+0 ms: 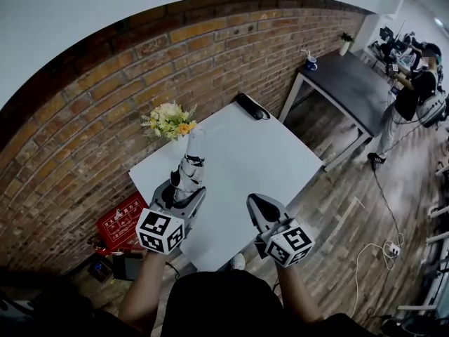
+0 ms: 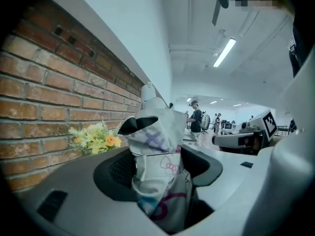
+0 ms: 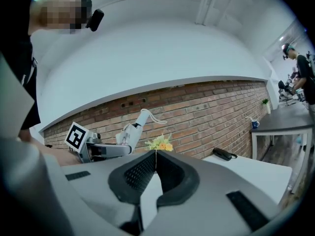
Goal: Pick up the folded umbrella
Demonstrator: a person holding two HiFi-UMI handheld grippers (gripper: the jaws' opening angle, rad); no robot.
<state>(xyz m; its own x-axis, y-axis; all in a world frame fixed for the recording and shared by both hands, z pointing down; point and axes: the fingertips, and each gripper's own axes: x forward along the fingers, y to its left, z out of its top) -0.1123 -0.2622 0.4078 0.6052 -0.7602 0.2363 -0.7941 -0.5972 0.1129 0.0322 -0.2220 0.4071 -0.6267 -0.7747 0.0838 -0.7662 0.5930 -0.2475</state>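
The folded umbrella point(image 1: 191, 159) is white with pink and purple print and a white handle with a wrist loop. My left gripper point(image 1: 185, 189) is shut on its lower part and holds it upright, lifted off the white table point(image 1: 259, 153). In the left gripper view the umbrella point(image 2: 156, 132) fills the gap between both pads point(image 2: 122, 170). My right gripper point(image 1: 258, 205) hangs to the right of it, apart from the umbrella, shut with nothing in it. In the right gripper view its tips point(image 3: 155, 156) meet, and the umbrella point(image 3: 133, 130) shows at the left.
A vase of yellow and white flowers point(image 1: 168, 122) stands at the table's edge by the brick wall. A black object point(image 1: 251, 106) lies at the table's far corner. A red box point(image 1: 121, 220) sits on the floor. A dark table point(image 1: 351, 83) and a person point(image 1: 410, 97) are at the right.
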